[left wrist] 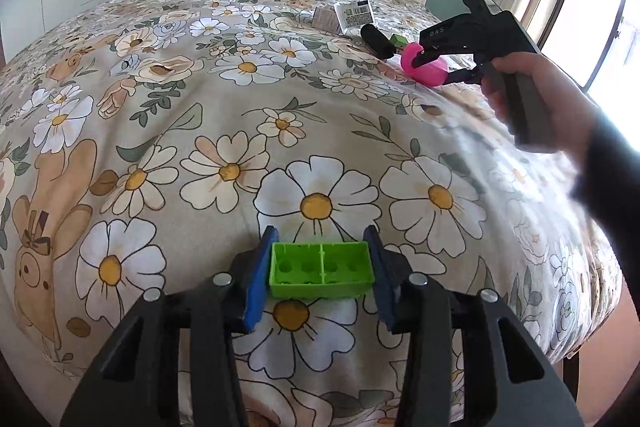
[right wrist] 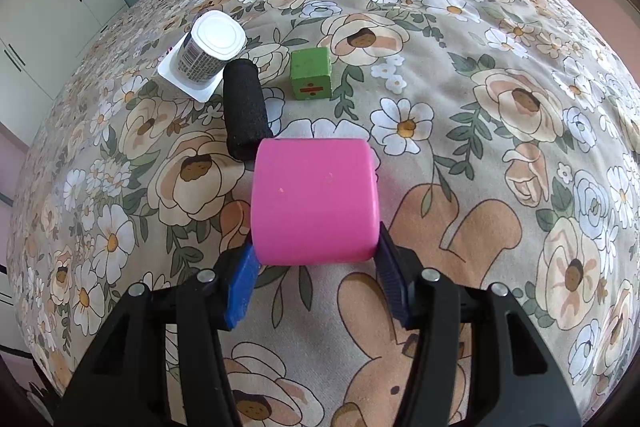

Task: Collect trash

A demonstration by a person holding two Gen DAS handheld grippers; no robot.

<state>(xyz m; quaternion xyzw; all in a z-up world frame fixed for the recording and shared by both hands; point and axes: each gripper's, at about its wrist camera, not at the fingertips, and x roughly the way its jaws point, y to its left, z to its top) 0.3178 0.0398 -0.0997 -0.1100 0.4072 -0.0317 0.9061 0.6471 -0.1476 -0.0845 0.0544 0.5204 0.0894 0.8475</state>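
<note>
Two grippers' jaws clamped: left gripper [left wrist: 322,269] on green brick [left wrist: 321,270], "DAS"-marked right gripper [right wrist: 316,259] on pink cylinder [right wrist: 315,201].

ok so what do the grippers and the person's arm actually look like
Both grippers are black plastic frames with silver pivot bolts and blue ribbed fingers. The right gripper carries white "DAS" lettering and a grey handle. The person's right hand is bare, with a dark sleeve.

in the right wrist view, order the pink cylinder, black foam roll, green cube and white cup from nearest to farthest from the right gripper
1. pink cylinder: between the fingers of the right gripper.
2. black foam roll: just behind the cylinder, to the left.
3. green cube: farther back, near centre.
4. white cup: farthest, back left, upside down on a flat white lid.
The cube and cup are fairly close in depth; the cup looks slightly farther.
</note>
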